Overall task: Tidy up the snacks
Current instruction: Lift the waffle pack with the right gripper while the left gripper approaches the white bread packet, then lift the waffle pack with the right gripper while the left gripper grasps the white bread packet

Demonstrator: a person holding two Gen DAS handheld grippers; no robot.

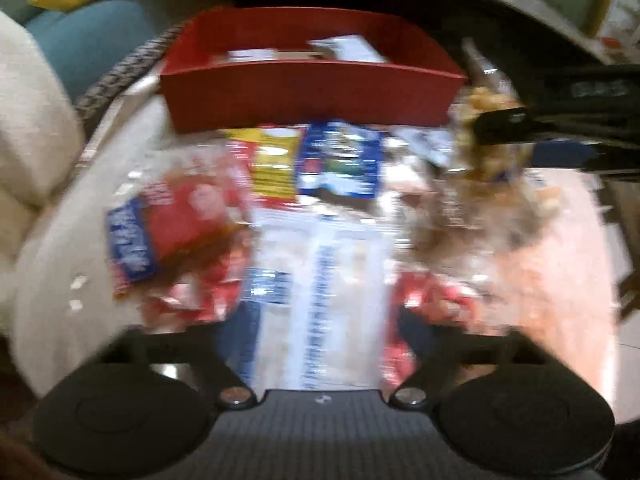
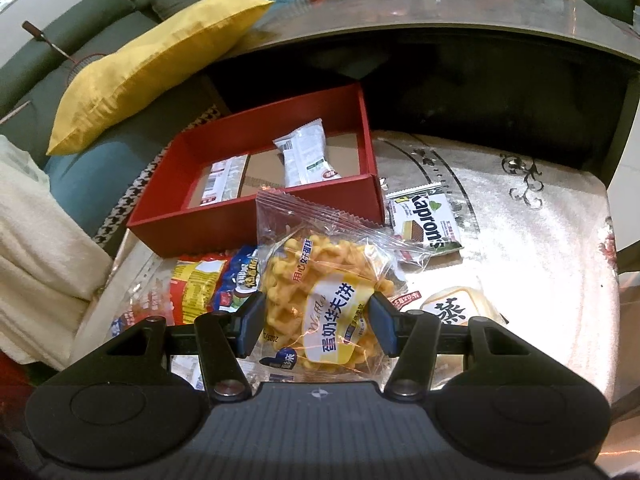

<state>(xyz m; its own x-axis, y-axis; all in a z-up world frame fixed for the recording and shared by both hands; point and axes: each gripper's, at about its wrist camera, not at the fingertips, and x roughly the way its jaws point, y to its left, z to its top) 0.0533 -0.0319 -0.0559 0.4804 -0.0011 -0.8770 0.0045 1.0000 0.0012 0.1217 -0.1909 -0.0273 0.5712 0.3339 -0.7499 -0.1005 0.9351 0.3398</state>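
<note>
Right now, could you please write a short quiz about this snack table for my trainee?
1. True or false: the red box is empty.
2. What does the right gripper hold? A) waffle packet B) yellow cushion C) green wafer packet
3. How many packets lie inside the red box?

Key:
1. False.
2. A; its pads press the packet from both sides.
3. Two, both white.
</note>
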